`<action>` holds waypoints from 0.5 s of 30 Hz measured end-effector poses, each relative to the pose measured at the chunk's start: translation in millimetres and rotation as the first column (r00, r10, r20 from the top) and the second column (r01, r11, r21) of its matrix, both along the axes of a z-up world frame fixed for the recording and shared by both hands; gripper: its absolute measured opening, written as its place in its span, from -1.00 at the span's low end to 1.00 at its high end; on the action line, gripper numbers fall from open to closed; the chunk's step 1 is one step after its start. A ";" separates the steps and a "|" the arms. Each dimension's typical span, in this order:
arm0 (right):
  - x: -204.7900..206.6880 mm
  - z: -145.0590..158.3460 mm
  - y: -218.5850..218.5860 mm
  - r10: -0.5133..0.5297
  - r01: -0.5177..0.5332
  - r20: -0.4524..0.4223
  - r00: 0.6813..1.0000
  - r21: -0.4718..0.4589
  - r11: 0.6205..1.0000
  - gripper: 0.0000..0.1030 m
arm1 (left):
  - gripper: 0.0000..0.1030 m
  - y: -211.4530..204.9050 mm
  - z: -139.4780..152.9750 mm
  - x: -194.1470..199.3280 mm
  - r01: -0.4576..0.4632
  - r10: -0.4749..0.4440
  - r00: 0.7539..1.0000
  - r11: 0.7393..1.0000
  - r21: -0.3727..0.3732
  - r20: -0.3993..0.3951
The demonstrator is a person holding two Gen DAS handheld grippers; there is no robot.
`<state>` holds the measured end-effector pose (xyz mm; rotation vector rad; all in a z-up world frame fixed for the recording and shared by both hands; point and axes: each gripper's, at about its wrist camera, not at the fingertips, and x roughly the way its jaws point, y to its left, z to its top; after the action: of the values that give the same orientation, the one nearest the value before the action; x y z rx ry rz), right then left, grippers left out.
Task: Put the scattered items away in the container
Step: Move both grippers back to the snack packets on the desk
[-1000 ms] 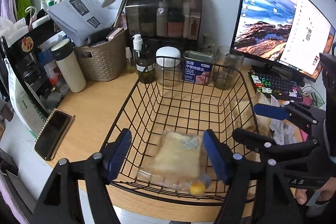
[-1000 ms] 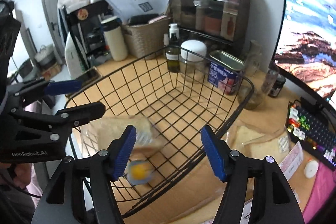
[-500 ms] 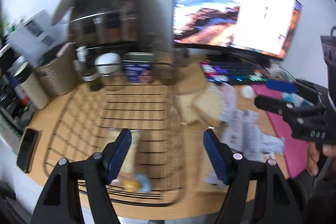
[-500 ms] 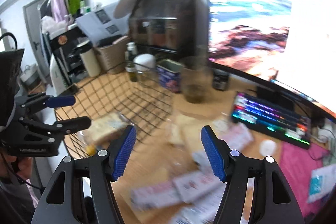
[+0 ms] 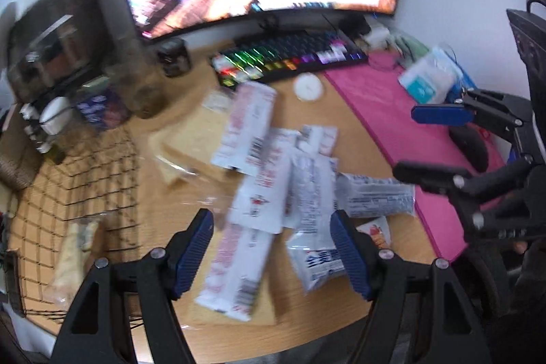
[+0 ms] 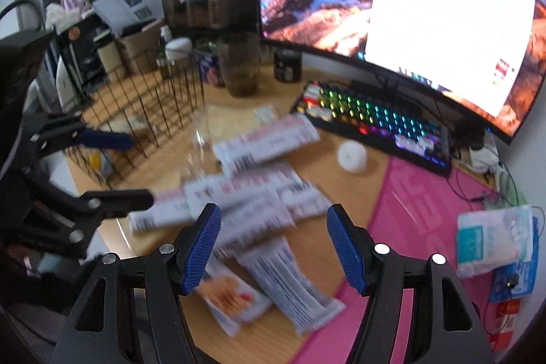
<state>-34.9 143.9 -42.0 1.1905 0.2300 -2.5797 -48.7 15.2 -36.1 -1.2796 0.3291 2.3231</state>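
Right of the wire basket (image 5: pixel 78 193), where the white packets (image 5: pixel 273 193) lie heaped on the bench (image 5: pixel 163 203), bring your left gripper (image 5: pixel 271 248), fingers spread and empty like the right gripper (image 6: pixel 273 248), squarely over one top packet.

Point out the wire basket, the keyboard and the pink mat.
wire basket (image 5: pixel 102 159), left wrist view, on its right side wall.
keyboard (image 6: pixel 375 121), right wrist view, on the lit keys.
pink mat (image 5: pixel 385 111), left wrist view, on bare surface.

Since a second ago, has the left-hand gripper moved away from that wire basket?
Yes. The left gripper swung right: the wire basket, earlier between its fingers, now lies at far left, and it hangs open over the pile of packets.
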 end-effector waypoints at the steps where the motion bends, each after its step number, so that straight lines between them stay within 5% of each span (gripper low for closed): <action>1: 2.7 -6.7 5.0 0.025 -0.026 0.017 1.000 0.018 1.000 0.28 | 0.47 5.9 -4.0 -1.2 0.010 -0.010 1.000 1.000 0.000 0.016; 6: 7.2 -36.8 22.8 0.066 -0.074 0.084 0.994 0.095 0.993 0.28 | 0.47 38.9 -25.9 -8.8 0.051 -0.049 0.996 0.998 -0.029 0.075; 15: 1.4 -60.2 53.9 0.040 -0.041 0.127 0.991 0.007 0.999 0.28 | 0.39 57.5 -59.6 -29.8 0.034 -0.026 0.988 0.998 -0.055 0.155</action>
<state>-33.5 197.8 -102.2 1.3331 0.2364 -2.4596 -78.6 72.7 -95.7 -1.4627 0.3632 2.1876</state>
